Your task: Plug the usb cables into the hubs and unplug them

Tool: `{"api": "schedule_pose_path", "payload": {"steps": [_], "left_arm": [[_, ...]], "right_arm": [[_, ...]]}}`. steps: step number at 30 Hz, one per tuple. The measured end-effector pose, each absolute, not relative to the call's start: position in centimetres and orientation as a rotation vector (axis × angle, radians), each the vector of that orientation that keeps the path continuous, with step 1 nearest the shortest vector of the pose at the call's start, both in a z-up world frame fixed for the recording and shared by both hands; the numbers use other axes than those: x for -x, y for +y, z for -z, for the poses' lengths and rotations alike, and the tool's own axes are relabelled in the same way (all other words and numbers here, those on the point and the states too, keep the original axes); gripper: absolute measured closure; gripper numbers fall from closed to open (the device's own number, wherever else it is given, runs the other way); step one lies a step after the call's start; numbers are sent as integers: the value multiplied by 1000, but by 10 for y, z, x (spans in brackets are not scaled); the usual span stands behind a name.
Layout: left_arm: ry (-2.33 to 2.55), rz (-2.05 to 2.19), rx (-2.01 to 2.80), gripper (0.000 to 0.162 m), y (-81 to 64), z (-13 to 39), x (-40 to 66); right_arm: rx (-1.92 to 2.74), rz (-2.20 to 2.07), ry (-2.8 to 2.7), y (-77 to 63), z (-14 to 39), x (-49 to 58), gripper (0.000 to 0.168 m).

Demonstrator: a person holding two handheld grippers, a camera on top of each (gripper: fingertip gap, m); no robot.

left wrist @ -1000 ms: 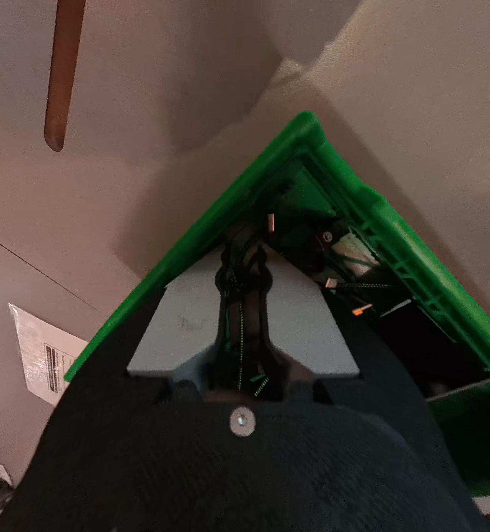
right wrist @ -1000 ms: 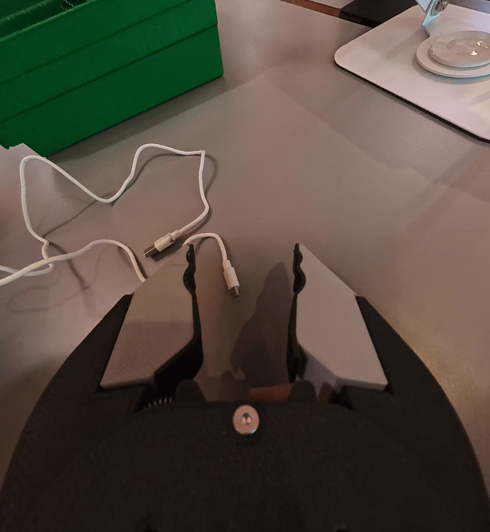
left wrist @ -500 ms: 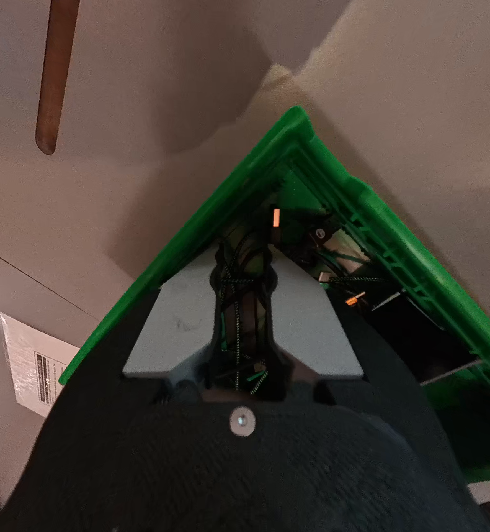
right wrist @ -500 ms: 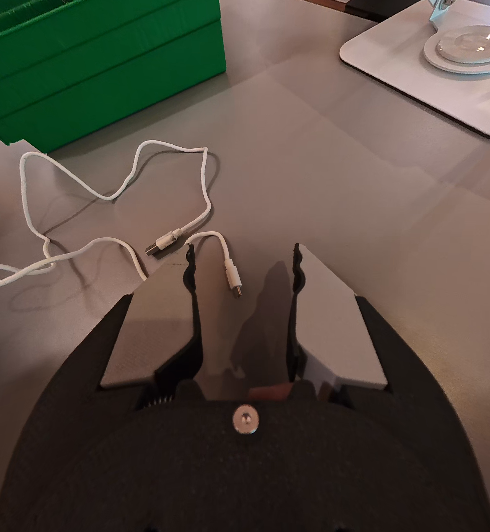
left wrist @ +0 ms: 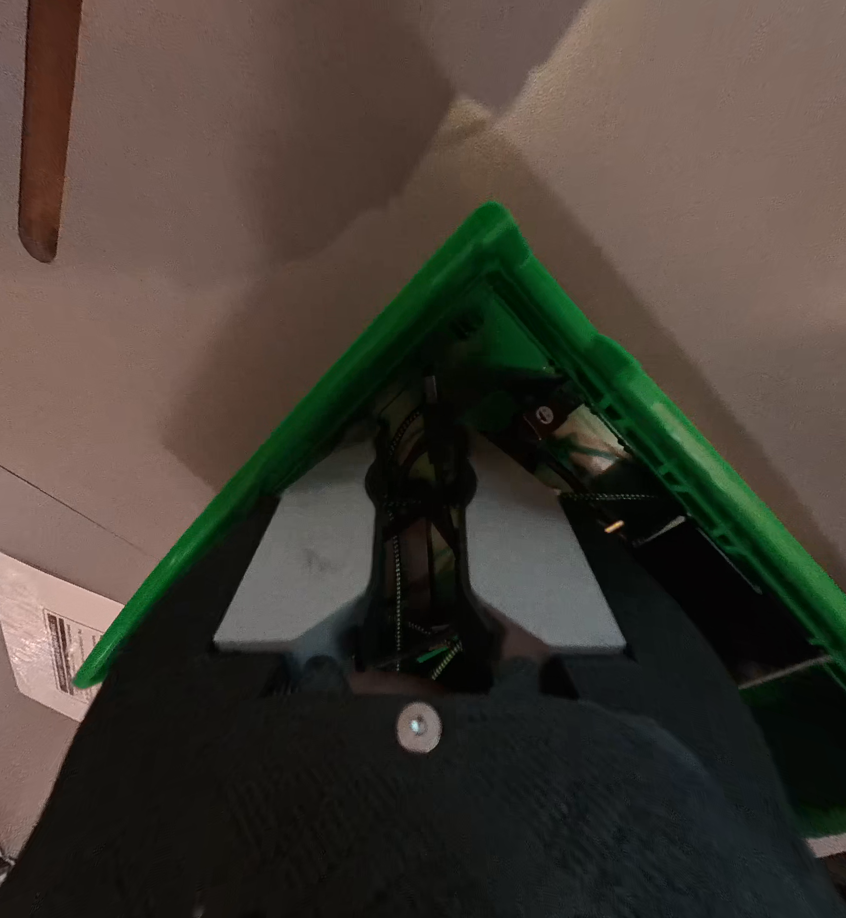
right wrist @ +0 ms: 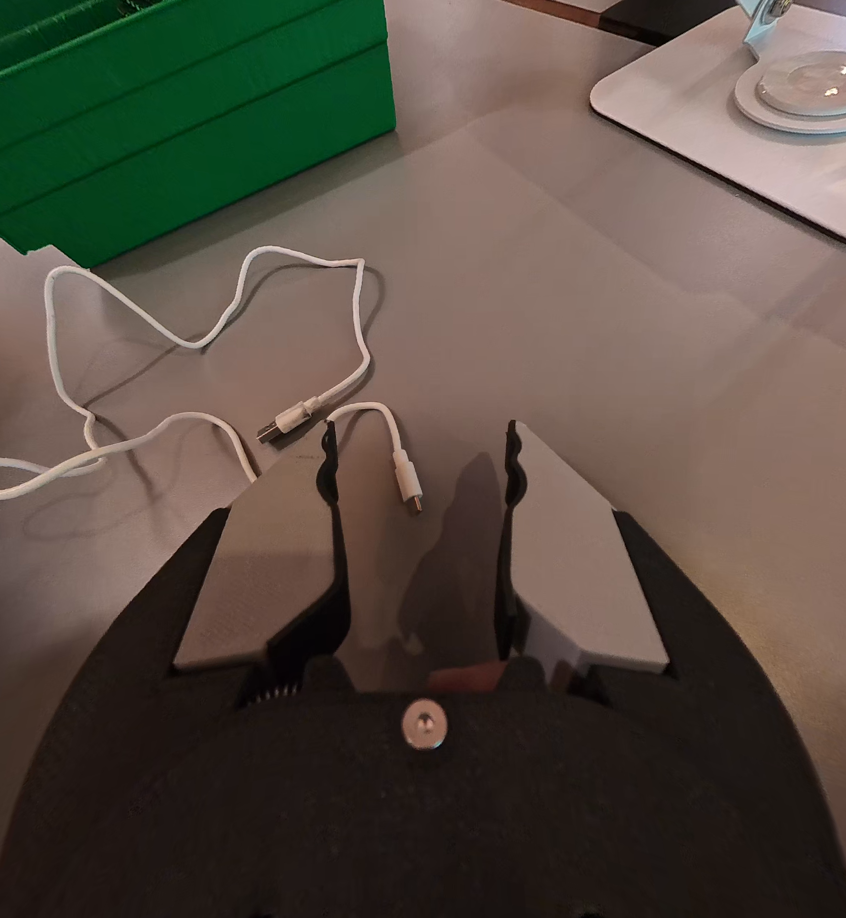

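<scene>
My left gripper [left wrist: 421,442] reaches down into a corner of the green bin [left wrist: 312,427]. Its fingers are closed to a narrow gap on a bundle of black braided cables [left wrist: 411,506]. One plug [left wrist: 429,385] sticks out past the tips. My right gripper [right wrist: 418,427] is open and empty, low over the grey table. A white USB cable [right wrist: 356,318] lies looped on the table in front of it. The cable's small plug [right wrist: 407,479] lies between my open fingers, and its larger plug [right wrist: 282,429] lies just left of the left fingertip. No hub is in view.
More black cables and plugs [left wrist: 542,415] lie in the bin, which also shows at the far left of the right wrist view [right wrist: 187,124]. A white pad with a round stand base [right wrist: 758,134] is at far right. A labelled plastic sleeve [left wrist: 48,631] lies left of the bin. One gripper's finger ends stand about 35 cm off the other's.
The left gripper has shifted a little inside the bin with the black cables still between its fingers. The right gripper stays open and has barely moved.
</scene>
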State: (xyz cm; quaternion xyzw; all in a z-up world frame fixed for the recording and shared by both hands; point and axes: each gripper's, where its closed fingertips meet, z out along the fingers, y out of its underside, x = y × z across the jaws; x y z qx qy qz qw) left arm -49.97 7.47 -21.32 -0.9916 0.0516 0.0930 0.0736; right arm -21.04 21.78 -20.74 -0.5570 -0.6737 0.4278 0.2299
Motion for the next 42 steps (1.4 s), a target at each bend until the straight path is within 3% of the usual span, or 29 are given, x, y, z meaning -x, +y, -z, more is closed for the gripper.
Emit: {"api": "schedule_pose_path", "payload": {"steps": [4,10,24,36,42], "left_arm": [[150,-254,3025,157,72,221,496],[176,-237,2992,157,72,207,490],[-81,-361,2305,157,53,-6,499],[-160,-725,2060,157,25,-69,517],[-149,-715,1912,157,27,-114,505]], "right_arm": [[1535,-1183,-1848,218,206,210,102],[1520,-1189,-1843,217,202,210,102],[1495,-1185,-1852,212,200,209,102],[1506,-1164,-1871,212,207,209,103],[1506,-1157,-1883,211,209,209,103]]}}
